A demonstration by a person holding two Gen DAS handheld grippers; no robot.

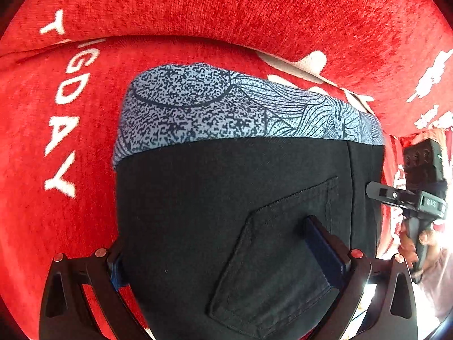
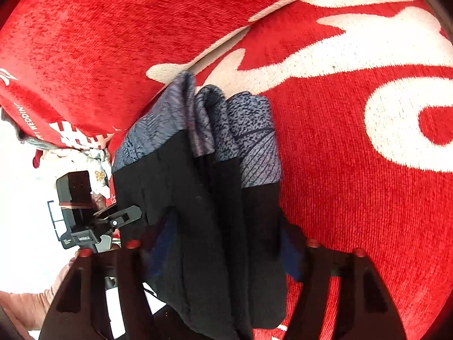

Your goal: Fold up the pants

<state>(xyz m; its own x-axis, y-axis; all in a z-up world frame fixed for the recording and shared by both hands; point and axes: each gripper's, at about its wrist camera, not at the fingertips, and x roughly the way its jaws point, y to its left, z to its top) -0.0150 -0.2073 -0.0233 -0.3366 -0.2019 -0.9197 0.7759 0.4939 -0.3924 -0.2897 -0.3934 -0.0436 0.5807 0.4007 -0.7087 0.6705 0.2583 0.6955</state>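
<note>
1. Left gripper point(image 1: 226, 257): jaws clamped across the black pants point(image 1: 226, 198), keeping the layers stacked.
2. Right gripper point(image 2: 218, 257): jaws closed around the bunched pants, which extend ahead onto the red blanket point(image 2: 354, 198) for laying down.

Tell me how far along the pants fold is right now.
Done: the black pants lie on the red blanket in a compact block, and the patterned waistband shows several stacked layers. In hand: the left gripper and right gripper each straddle the fabric; whether their pads press cannot be told. Left: probably freeing both grippers and checking the edges, hidden below both views.
</note>
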